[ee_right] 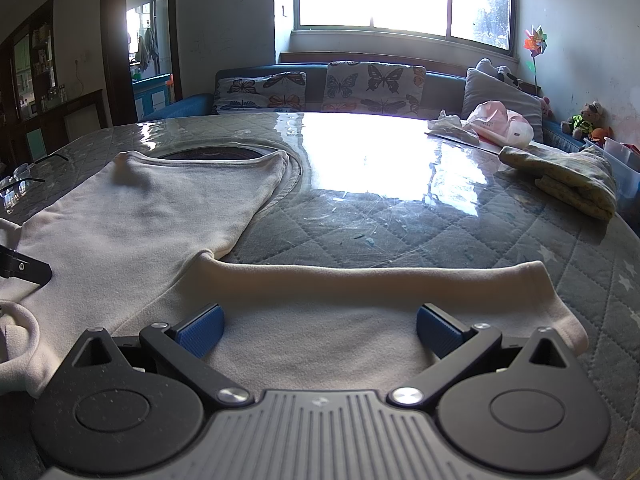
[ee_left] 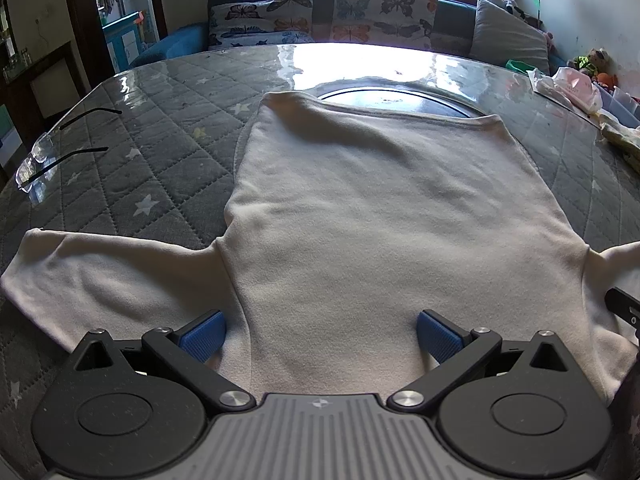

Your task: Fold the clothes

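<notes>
A cream long-sleeved top (ee_left: 360,216) lies spread flat on the quilted grey table cover (ee_left: 168,176), hem toward the far side, both sleeves stretched out sideways. My left gripper (ee_left: 320,336) hovers over the shoulder and chest area, jaws wide open, blue pads (ee_left: 204,336) apart with only flat cloth below them. In the right wrist view my right gripper (ee_right: 320,332) stands open above the right sleeve (ee_right: 380,284), whose cuff ends at the right. The top's body (ee_right: 140,216) runs away to the left there. A black part of the left gripper (ee_right: 28,268) shows at the left edge.
A pair of glasses (ee_left: 40,156) lies at the table's left edge. A folded yellowish garment (ee_right: 568,180) and a pink-and-white bag (ee_right: 500,124) sit at the far right. A round dark inset (ee_left: 400,100) lies beyond the hem. A sofa with butterfly cushions (ee_right: 372,84) stands behind the table.
</notes>
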